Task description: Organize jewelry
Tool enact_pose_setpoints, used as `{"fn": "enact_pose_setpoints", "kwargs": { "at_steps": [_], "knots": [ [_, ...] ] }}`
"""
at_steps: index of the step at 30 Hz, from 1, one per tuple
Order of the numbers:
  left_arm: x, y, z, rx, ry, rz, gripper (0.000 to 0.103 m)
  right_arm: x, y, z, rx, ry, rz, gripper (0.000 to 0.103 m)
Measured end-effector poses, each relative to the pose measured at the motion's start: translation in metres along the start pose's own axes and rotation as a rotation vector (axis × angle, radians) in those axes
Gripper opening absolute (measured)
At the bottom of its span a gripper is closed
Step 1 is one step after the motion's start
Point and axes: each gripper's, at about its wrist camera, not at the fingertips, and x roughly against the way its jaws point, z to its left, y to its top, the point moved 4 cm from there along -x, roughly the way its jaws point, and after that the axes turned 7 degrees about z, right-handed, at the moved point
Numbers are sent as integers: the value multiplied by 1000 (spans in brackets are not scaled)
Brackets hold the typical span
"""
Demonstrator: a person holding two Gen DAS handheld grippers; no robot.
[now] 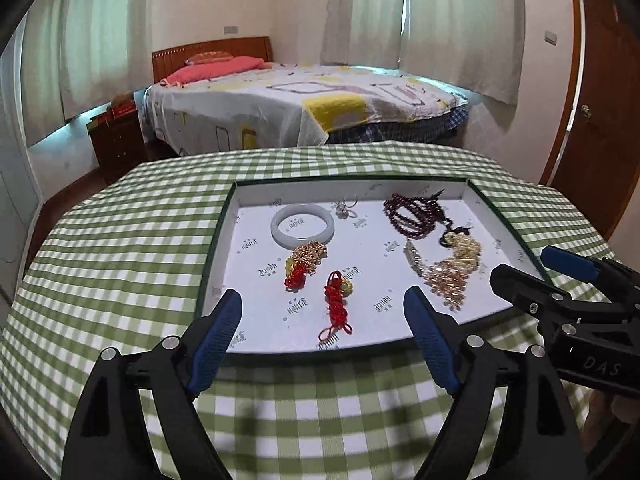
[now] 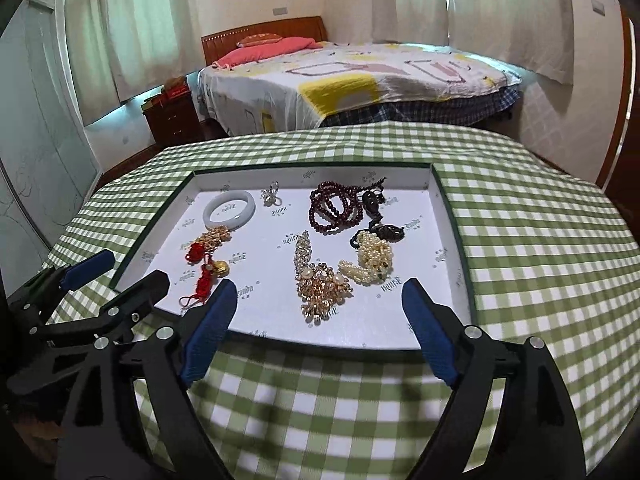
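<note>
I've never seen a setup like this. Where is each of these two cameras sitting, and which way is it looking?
Left wrist view: rides on the left gripper, looking forward and down between its open fingers at the tray; the right gripper shows at right.
Right wrist view: rides on the right gripper, same direction; the left gripper shows at left.
Both share the tray, the white bangle and the bed.
</note>
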Motion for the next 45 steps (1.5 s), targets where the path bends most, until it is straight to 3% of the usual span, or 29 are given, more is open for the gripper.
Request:
{"fn": "enact_pose_setpoints", "kwargs": {
  "at_steps": [10, 29, 38, 45],
  "knots": [
    [73, -12, -4, 4, 15, -85, 84, 66, -14, 12, 15, -9, -48, 90],
    [192, -29, 2, 52, 52, -225, 84, 195, -35, 21, 35, -26, -216, 94],
    [226, -31, 6, 72, 63, -296, 84, 241, -45, 23, 39, -37, -305, 94],
    [237, -33, 8, 74, 74, -317, 85, 253, -46, 27, 45, -30, -336, 94]
  ]
}}
